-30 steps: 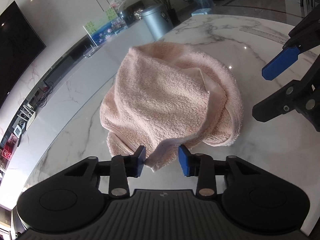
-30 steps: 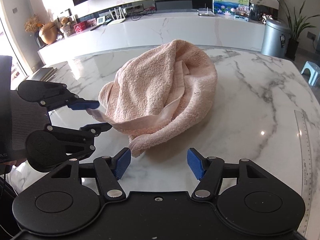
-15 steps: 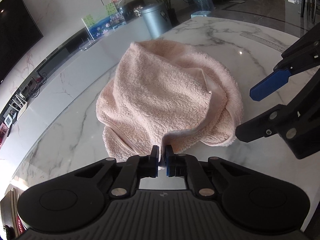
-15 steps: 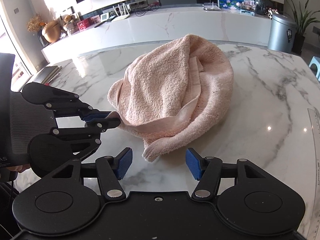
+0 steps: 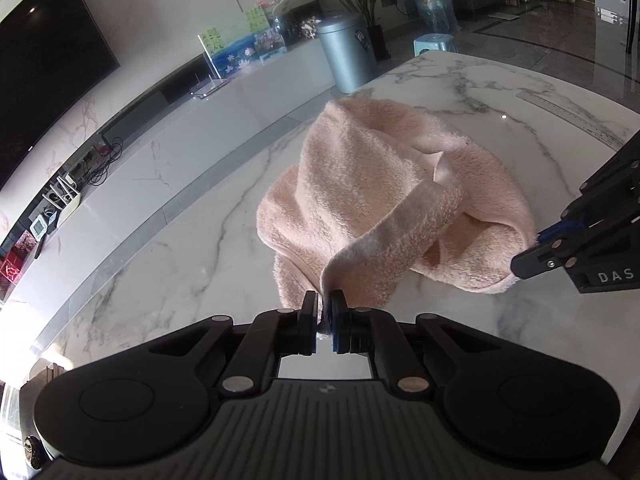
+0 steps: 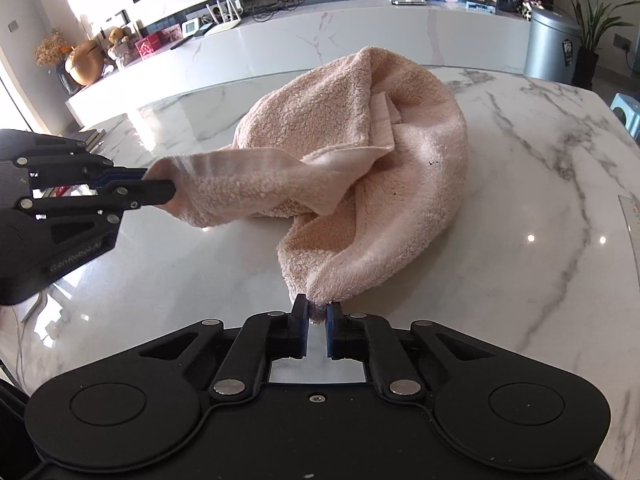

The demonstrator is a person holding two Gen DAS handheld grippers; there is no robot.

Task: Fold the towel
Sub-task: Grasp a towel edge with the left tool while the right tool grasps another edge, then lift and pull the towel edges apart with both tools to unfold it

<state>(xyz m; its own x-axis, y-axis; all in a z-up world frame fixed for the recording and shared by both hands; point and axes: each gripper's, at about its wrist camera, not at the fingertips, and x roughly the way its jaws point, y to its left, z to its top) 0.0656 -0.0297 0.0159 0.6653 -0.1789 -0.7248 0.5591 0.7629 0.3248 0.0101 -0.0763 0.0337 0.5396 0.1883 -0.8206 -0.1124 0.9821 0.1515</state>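
A crumpled pink towel (image 5: 380, 196) lies in a heap on the white marble table (image 5: 160, 280); it also shows in the right wrist view (image 6: 360, 148). My left gripper (image 5: 325, 312) is shut on one towel corner and holds it lifted off the table, stretching a band of cloth; it shows at the left of the right wrist view (image 6: 156, 186). My right gripper (image 6: 317, 312) is shut on another corner at the heap's near edge; it shows at the right of the left wrist view (image 5: 528, 250).
A ruler (image 5: 568, 114) lies near the table's far right edge. A grey bin (image 5: 346, 54) and a blue stool (image 5: 434, 44) stand on the floor beyond the table. A long white counter (image 6: 280, 40) with clutter runs behind.
Both grippers have closed on towel corners: the left first, then the right. The left gripper has lifted and pulled its corner away, stretching the cloth out from the heap.
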